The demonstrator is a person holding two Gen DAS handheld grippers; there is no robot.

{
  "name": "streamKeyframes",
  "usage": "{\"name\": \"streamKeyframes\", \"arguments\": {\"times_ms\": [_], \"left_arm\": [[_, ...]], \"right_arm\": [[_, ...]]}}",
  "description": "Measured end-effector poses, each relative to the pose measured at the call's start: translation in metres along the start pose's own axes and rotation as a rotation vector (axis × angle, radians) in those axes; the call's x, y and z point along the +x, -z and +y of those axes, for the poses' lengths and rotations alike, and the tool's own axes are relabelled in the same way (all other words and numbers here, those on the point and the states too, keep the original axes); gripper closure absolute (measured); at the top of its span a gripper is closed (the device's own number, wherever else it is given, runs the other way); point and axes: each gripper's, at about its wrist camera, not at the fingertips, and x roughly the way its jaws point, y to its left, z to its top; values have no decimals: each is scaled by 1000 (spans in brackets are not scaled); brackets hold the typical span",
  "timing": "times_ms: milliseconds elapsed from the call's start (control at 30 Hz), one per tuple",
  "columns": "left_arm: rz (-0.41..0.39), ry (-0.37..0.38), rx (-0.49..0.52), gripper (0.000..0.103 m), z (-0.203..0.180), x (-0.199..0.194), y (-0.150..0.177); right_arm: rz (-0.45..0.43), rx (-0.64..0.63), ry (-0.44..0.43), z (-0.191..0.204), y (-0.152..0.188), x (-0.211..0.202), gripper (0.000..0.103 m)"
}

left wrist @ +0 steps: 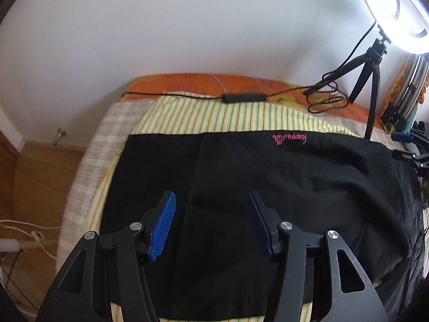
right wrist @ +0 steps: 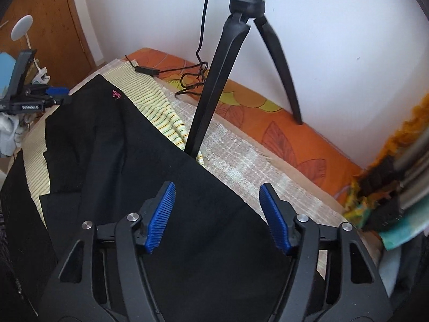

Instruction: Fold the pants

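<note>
Black pants (left wrist: 268,187) with a pink logo (left wrist: 289,138) lie spread flat on a striped cloth on the bed. My left gripper (left wrist: 211,196) hovers over the left part of the pants, its blue pads apart with nothing between them. In the right wrist view the same pants (right wrist: 120,161) run from the lower middle up to the left, logo (right wrist: 115,94) at the far end. My right gripper (right wrist: 217,185) stands open above the pants' edge, also empty. The left gripper (right wrist: 34,96) shows at the far left of that view.
A black tripod (right wrist: 214,80) stands on the bed just beyond the pants, carrying a lit ring light (left wrist: 396,13). Its cable and control box (left wrist: 244,98) lie along the orange sheet (right wrist: 295,134) by the wall. Wooden floor (left wrist: 40,182) lies left of the bed.
</note>
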Motion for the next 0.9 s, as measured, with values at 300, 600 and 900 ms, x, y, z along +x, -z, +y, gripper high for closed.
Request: {"name": "streamKeyframes", "arguments": {"times_ms": [300, 600, 900], "left_arm": [[25, 17, 11, 52, -5, 29, 6], [15, 26, 10, 52, 0, 26, 7], [34, 39, -26, 44, 1, 26, 0]], "right_arm": [[38, -49, -78, 6, -6, 30, 43], [54, -74, -74, 20, -9, 46, 83], [21, -107, -52, 39, -3, 16, 97]]}}
